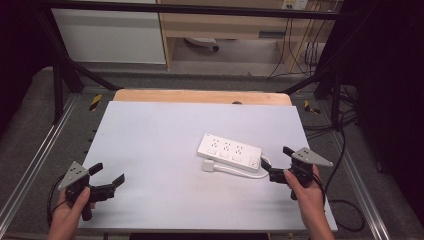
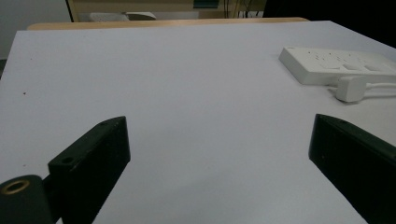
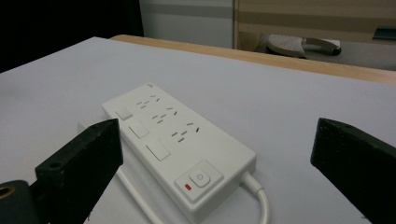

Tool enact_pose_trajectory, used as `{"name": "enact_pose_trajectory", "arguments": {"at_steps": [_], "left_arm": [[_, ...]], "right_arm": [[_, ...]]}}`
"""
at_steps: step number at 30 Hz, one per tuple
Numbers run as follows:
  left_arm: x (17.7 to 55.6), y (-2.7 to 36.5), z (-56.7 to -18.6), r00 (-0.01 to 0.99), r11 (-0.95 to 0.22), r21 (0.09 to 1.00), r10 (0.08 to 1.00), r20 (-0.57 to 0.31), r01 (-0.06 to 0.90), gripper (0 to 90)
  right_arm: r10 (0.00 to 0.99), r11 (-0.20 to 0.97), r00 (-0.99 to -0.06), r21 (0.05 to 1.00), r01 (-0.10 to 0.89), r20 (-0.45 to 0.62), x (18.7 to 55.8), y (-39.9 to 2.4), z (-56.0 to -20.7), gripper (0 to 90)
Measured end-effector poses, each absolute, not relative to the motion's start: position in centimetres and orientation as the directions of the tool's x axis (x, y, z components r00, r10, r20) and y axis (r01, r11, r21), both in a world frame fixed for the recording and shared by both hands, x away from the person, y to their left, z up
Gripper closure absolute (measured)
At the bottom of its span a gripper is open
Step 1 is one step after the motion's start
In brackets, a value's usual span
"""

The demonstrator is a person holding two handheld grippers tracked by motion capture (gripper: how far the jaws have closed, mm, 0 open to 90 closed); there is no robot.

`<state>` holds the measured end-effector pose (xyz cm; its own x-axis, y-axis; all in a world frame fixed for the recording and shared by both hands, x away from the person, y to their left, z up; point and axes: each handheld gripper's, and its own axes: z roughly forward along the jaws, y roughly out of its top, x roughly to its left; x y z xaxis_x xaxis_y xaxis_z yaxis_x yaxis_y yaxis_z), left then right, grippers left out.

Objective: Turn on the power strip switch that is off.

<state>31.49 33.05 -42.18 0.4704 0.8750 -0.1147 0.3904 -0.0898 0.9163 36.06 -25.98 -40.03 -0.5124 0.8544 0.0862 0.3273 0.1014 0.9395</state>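
Power strip [image 1: 229,150] is what you're closest to with the right gripper [image 1: 281,165], so here's what I'd watch. It lies flat on the white counter [image 1: 160,145], right of the middle, with its own plug [image 1: 210,165] lying loose just beside its near long edge and the white cord [image 1: 245,173] looping from the switch end back round to that plug. Your right fingers are spread wide and hold nothing; in the right gripper view they sit either side of the switch end [image 3: 198,178], and they don't seem to be touching it yet. The left gripper [image 1: 107,182] is well apart at the near-left of the counter, fingers also spread and empty.

Stuff that could bite you:

- The strip is broad and smooth. If you close across the corner instead of square across the body, my guess is it'll twist out or skate across the counter.
- That switch with the red mark faces up right at your end. Come down on top and you could press it instead of grabbing anything.
- The cord loop sits right under your right hand. Snag it and you drag the plug and swing the strip around.
- If you go for the plug, it's small and tucked against the strip, so a wide pinch may catch both.
- Your left side is too far off to steady anything right now.
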Motion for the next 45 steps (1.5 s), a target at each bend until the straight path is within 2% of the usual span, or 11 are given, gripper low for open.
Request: {"name": "enact_pose_trajectory", "arguments": {"at_steps": [21,36,45], "left_arm": [[31.5,33.0,-42.2,0.473,-0.091,0.916,0.873,-0.115,0.391,5.6],[31.5,33.0,-42.2,0.475,-0.094,0.916,0.873,-0.113,0.390,5.6],[31.5,33.0,-42.2,0.476,-0.094,0.916,0.872,-0.112,0.389,5.6]], "right_arm": [[0.824,0.133,-0.561,0.934,0.332,0.082,39.8,-21.1,-38.3,2.5],[0.826,0.119,-0.555,0.935,0.334,0.093,41.8,-18.3,-38.5,3.3],[0.824,0.109,-0.559,0.941,0.321,0.094,42.5,-16.9,-38.4,12.9]]}}
